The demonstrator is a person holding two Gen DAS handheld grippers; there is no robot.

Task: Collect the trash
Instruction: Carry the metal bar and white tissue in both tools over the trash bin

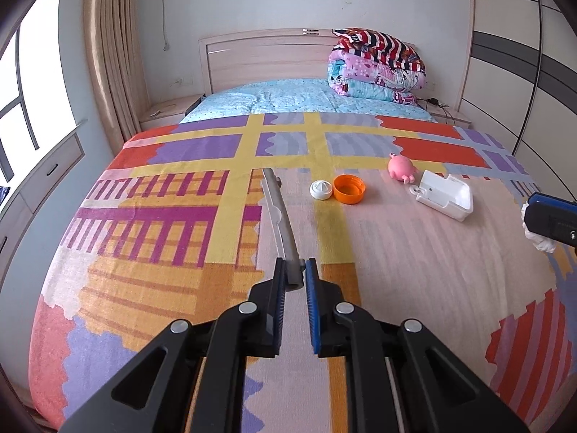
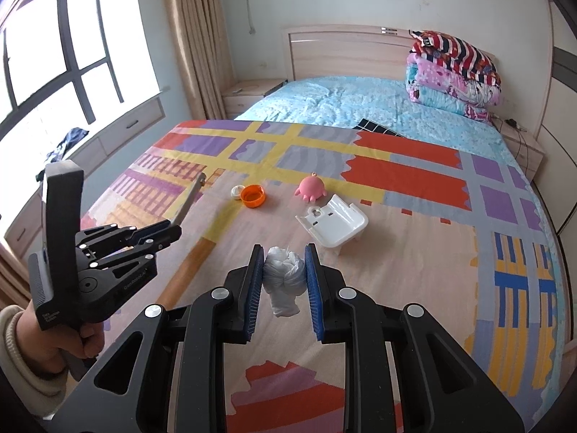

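Main risk: left gripper (image 1: 295, 274) pinches only the very end of the long grey strip (image 1: 279, 216), so it can swing or slip out over the blanket (image 1: 414, 270). Right gripper (image 2: 283, 274) is clamped on the white wad (image 2: 285, 276), which is soft and may squeeze out. Orange cap (image 1: 349, 189), white cap (image 1: 320, 190) and white tray (image 1: 444, 193) lie ahead of both, untouched

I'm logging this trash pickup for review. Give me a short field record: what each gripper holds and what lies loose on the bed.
left gripper: shut on grey bar
right gripper: shut on white wad
loose on blanket: orange cap, white round piece, pink toy, white plastic holder
far corner: folded quilts
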